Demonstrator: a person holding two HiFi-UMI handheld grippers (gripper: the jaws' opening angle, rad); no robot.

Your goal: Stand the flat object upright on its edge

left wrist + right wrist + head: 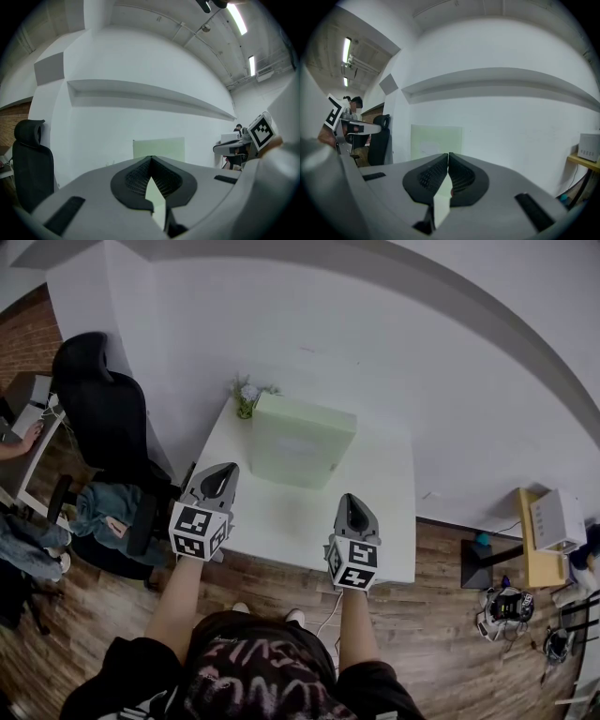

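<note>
1. Both claws are closed with nothing between the jaws. The left claw (221,474) and right claw (351,499) hover side by side over the near edge of the surface (281,521).
2. The box (300,442), pale green and flat, is straight ahead of both claws and well apart from them, near the far edge of the surface. A small plant (247,397) is just beyond its left corner.
3. Seen along each claw, the box shows as a tall rectangle, so it appears to be upright on its edge already.
4. If so, the best move is probably restraint: any nudge to its broad face could tip it.
5. If it needs steadying, I would open both claws first and bring one in at each side edge, touching low and lightly.
6. Whether it leans on the wall behind cannot be told.
</note>
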